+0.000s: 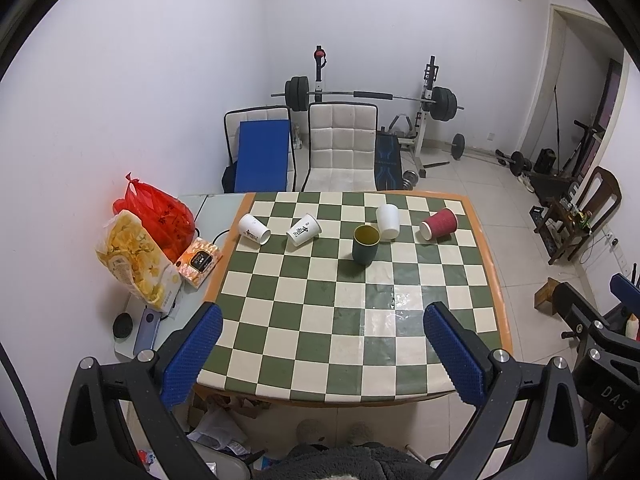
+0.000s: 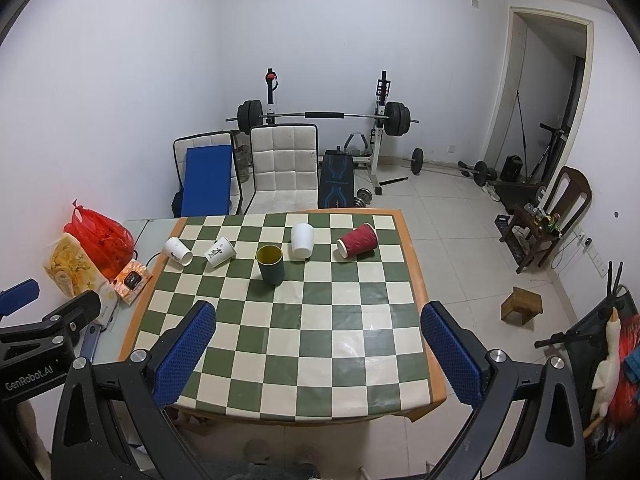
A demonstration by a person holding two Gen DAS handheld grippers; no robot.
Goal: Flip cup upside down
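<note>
Green cup [image 1: 365,244] [image 2: 271,264] upright on counter [image 1: 352,332], well ahead of both grippers' spread, empty jaws.

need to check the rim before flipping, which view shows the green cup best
The left wrist view: the green cup stands upright near the frame's middle, and its open mouth and yellowish inside show clearly. The right wrist view shows the same cup upright, mouth open, left of centre and no nearer.

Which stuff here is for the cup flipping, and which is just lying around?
For the job: green cup, upright; white cup; red cup, on its side; two printed paper cups, tipped over.

Lying about: red bag, snack bag, barbell, chairs.
</note>
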